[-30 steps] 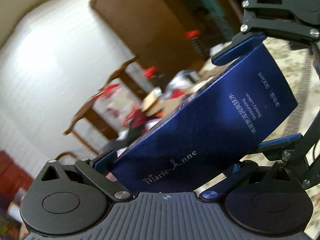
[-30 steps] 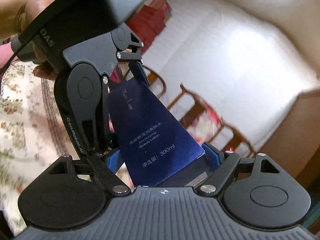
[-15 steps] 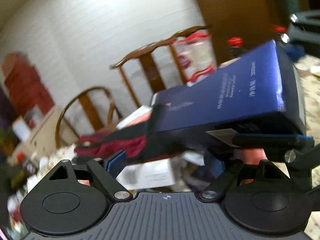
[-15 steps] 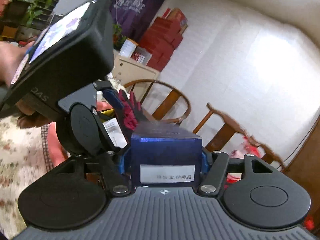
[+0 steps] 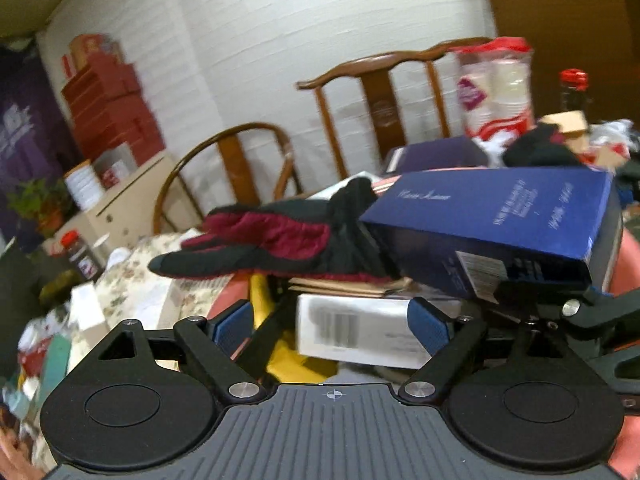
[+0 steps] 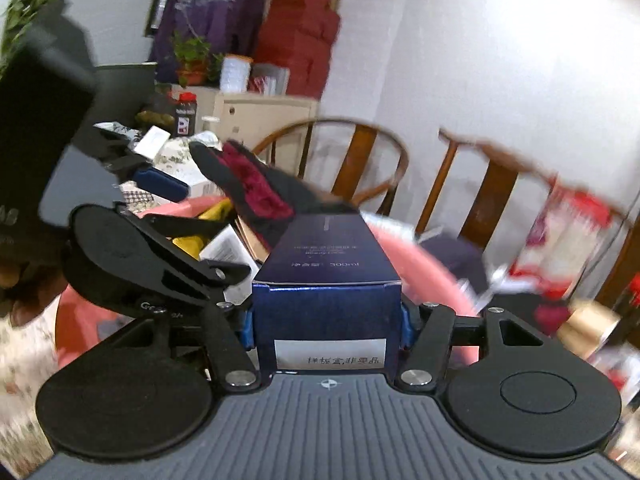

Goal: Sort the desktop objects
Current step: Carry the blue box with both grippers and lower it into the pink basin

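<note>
Blue box [image 6: 326,280] clamped at its near end by right gripper [image 6: 326,326], long axis pointing straight ahead over pink basket [image 6: 420,258] toward glove [image 6: 256,192]. Left gripper [image 5: 330,326] beside it, jaws wide apart, holding nothing. Likely next: lowering into basket.

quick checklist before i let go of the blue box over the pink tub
1. Right hand-held gripper shut on the blue lotion box: ok.
2. Left hand-held gripper open and off the box: ok.
3. Box over the pink tub: ok.
4. Landing spot free: not ok, the red-and-black glove and a white carton lie below.
5. Box level: ok, roughly flat.
6. Box touching the glove: cannot tell.
</note>
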Tool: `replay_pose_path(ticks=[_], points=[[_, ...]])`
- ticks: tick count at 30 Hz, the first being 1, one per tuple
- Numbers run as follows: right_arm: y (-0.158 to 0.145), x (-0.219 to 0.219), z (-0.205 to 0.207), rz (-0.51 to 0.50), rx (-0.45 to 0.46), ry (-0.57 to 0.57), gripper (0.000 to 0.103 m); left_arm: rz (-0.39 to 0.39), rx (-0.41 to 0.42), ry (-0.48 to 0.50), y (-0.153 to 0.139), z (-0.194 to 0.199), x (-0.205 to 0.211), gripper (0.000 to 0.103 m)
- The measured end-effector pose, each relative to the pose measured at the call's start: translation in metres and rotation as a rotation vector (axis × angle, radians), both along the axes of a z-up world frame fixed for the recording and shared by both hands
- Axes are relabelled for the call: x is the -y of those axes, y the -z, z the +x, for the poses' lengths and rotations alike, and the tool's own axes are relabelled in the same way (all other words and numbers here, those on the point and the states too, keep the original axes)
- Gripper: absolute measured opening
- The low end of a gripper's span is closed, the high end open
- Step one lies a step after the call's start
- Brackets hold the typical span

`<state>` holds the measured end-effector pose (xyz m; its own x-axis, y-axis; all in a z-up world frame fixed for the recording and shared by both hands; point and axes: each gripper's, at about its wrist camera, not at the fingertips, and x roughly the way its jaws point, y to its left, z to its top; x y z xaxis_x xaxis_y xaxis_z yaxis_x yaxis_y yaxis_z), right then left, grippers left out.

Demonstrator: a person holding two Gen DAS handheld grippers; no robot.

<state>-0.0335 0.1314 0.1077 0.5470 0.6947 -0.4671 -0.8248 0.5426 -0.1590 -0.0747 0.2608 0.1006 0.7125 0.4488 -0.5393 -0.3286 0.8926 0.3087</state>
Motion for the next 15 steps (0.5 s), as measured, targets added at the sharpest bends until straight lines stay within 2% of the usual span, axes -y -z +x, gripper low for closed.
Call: replay_pose_path(ticks=[3, 7, 10, 12, 14, 15], points=[[0.012, -0.019, 0.012, -0.006, -0.017, -0.003, 0.067, 0.007, -0.005, -0.021, 0.006, 0.004, -0.007, 0.092], [0.024, -0.022, -0.003, -0.036, 0.009, -0.003, 0.069, 0.014, -0.005, -0.043, 0.012, 0.007, -0.014, 0.092], [0.026, -0.029, -0.003, -0.052, 0.022, 0.016, 0.068, -0.019, 0.003, -0.044, 0.012, 0.004, -0.017, 0.093], [0.024, -0.02, -0.008, -0.052, 0.049, -0.003, 0.074, -0.019, 0.013, -0.024, 0.01, -0.005, -0.013, 0.096], [0.021, -0.012, -0.012, -0.035, 0.081, -0.014, 0.087, -0.019, 0.025, -0.02, 0.009, -0.01, -0.012, 0.096], [0.018, -0.006, -0.013, -0.017, 0.087, -0.009, 0.087, -0.024, 0.033, -0.022, 0.008, -0.012, -0.012, 0.096]])
